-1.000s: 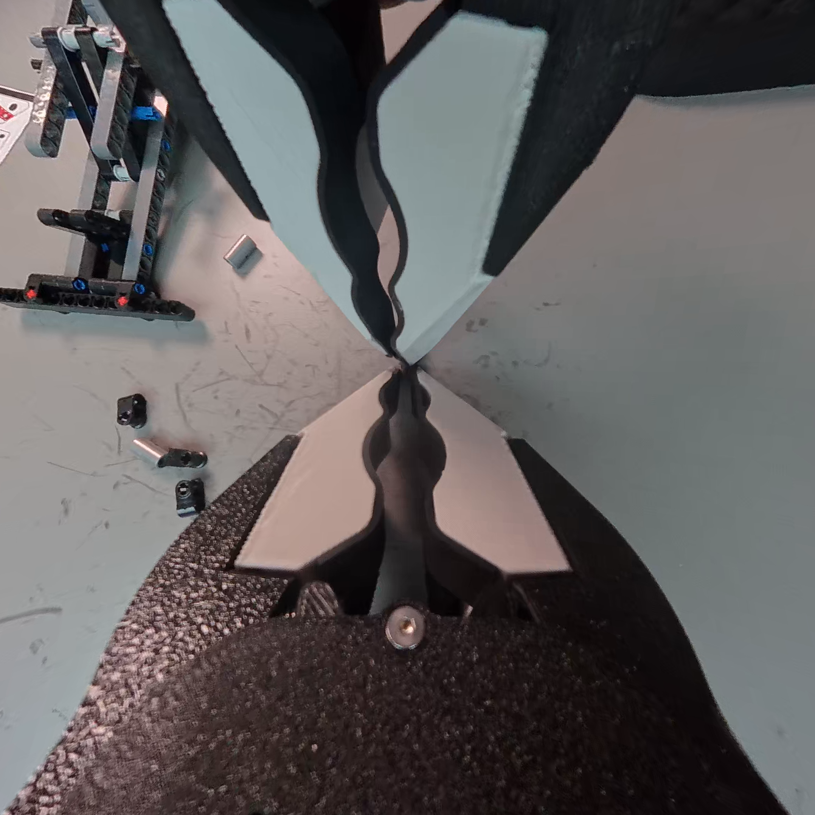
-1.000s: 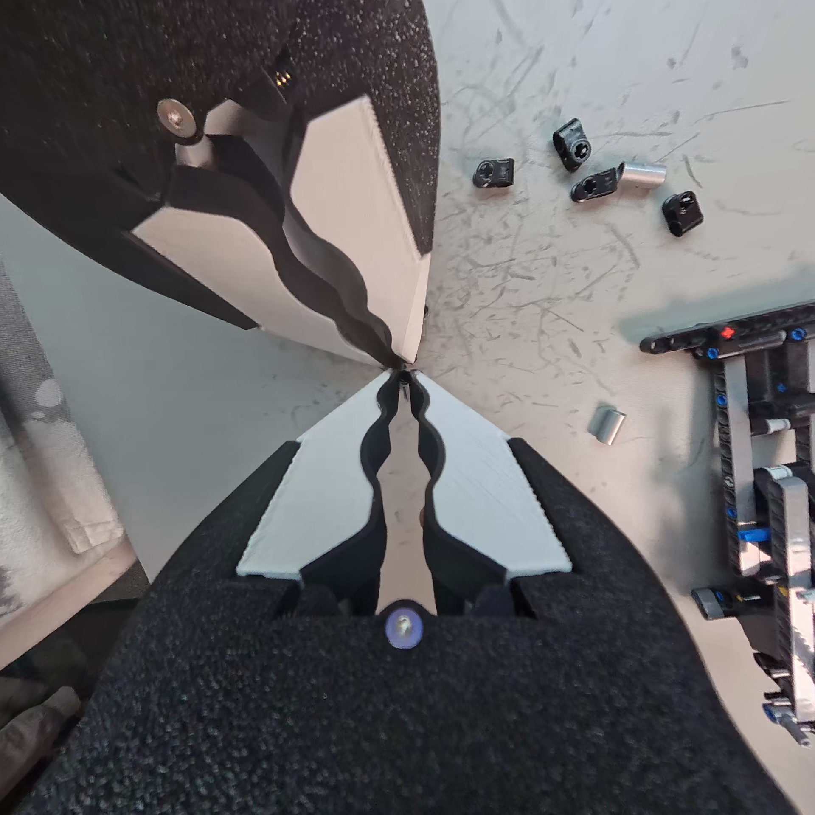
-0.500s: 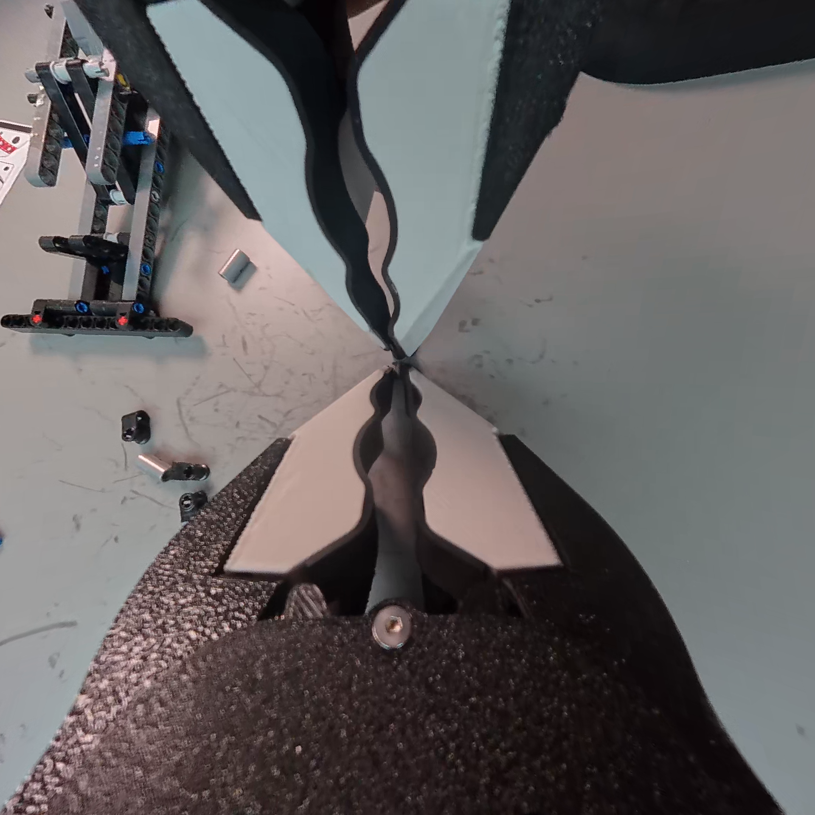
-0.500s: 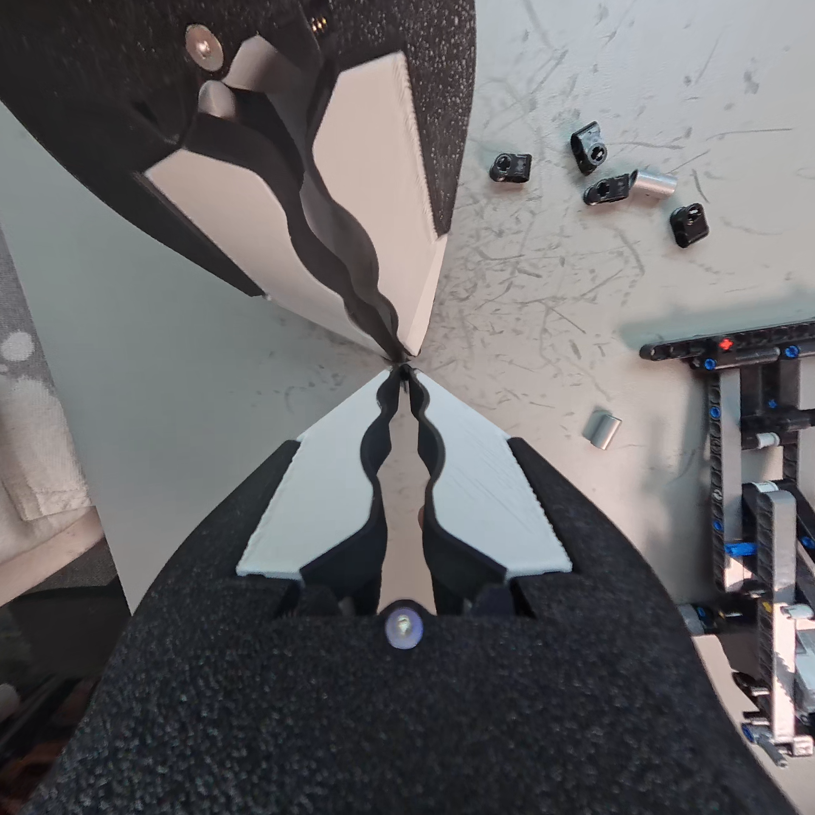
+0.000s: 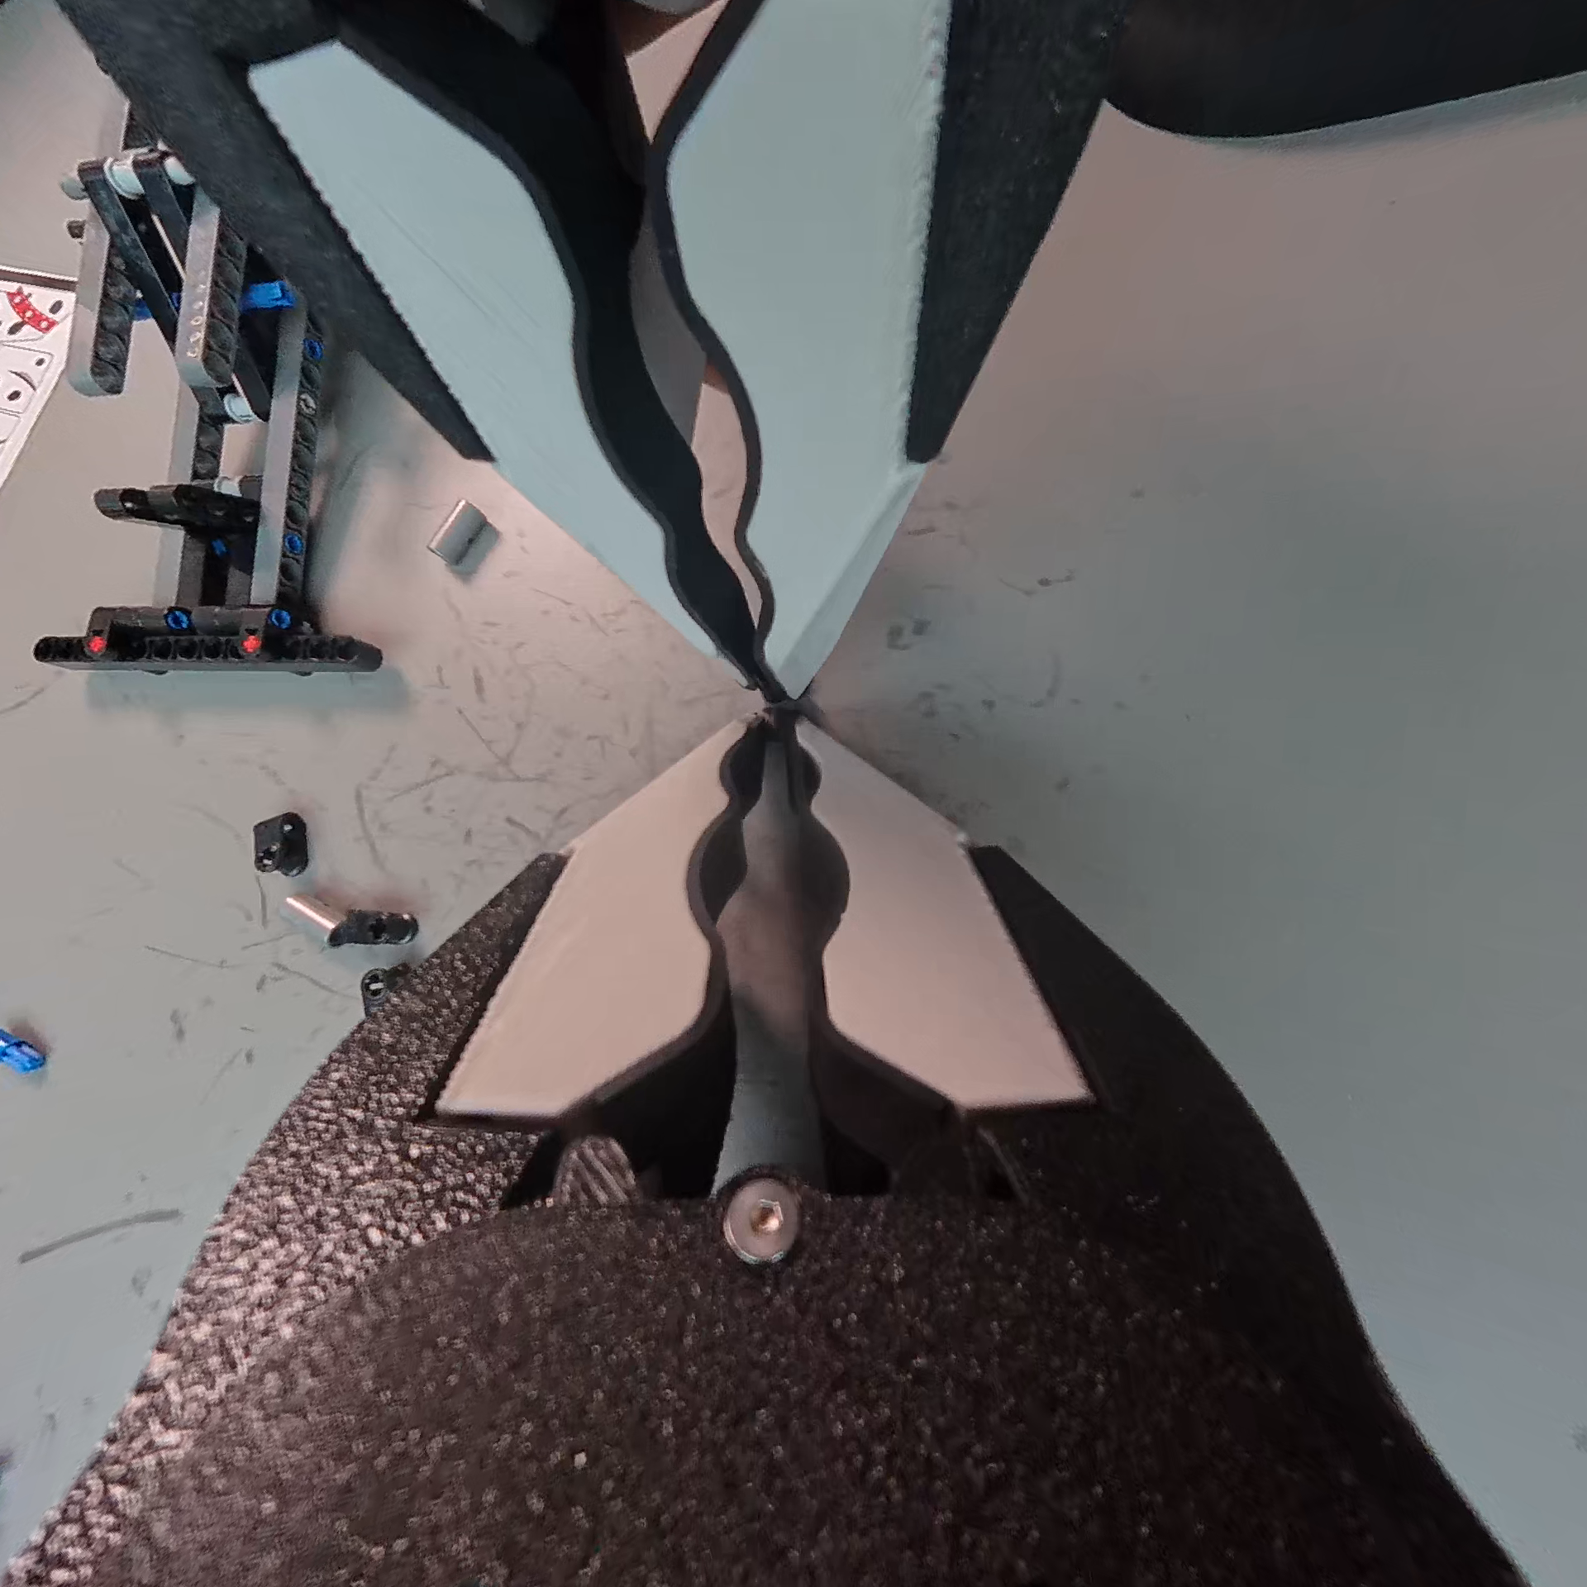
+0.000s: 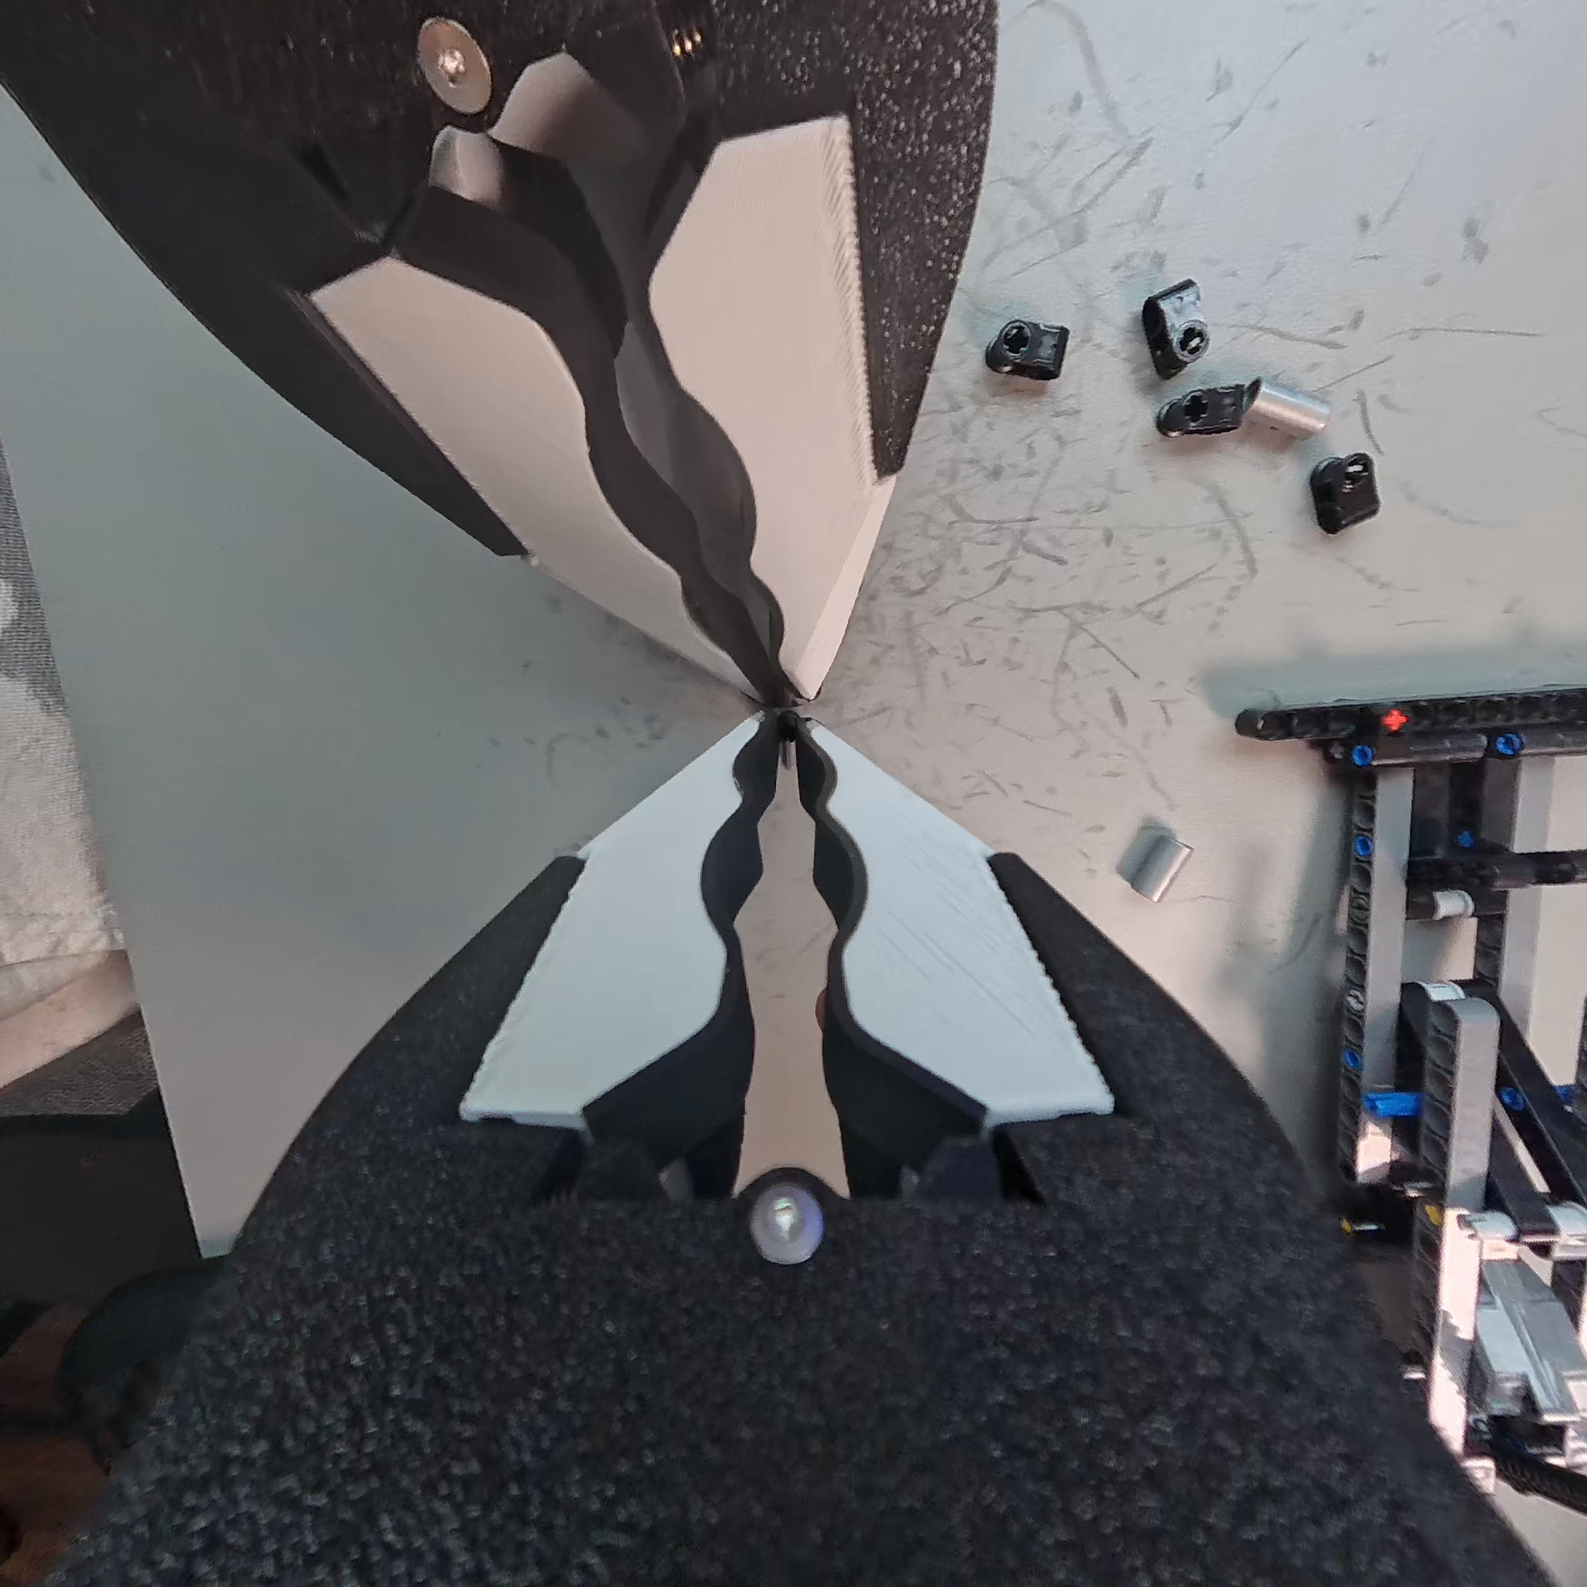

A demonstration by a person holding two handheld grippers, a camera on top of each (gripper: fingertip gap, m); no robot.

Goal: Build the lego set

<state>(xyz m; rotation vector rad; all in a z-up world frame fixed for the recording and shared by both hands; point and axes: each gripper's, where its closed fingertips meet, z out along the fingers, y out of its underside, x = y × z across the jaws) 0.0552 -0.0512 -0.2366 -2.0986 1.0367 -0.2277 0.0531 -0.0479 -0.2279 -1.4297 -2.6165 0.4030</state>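
We see the left tool (image 5: 777, 726) and the right tool (image 6: 786, 730) meeting tip to tip above the scratched grey worktop (image 5: 1288, 601). The right tool's jaws are pinched nearly together on a small dark piece (image 6: 787, 737) at the very tips. The left tool's jaws are together too, but we cannot tell whether they grip that same piece.

The partly built lego frame (image 5: 288, 464) of black and grey beams with blue and red pins lies flat on the worktop, far left in the left wrist view and at the right edge in the right wrist view, well apart from both tools. A short grey sleeve (image 6: 1155, 861) lies just beside it. Nearer the left tool lie loose black connectors (image 6: 1026, 348), one of them touching a silver tube (image 6: 1284, 410). A blue piece (image 5: 19, 1049) sits at the left edge, and a printed sheet (image 5: 21, 343) lies beyond the frame.
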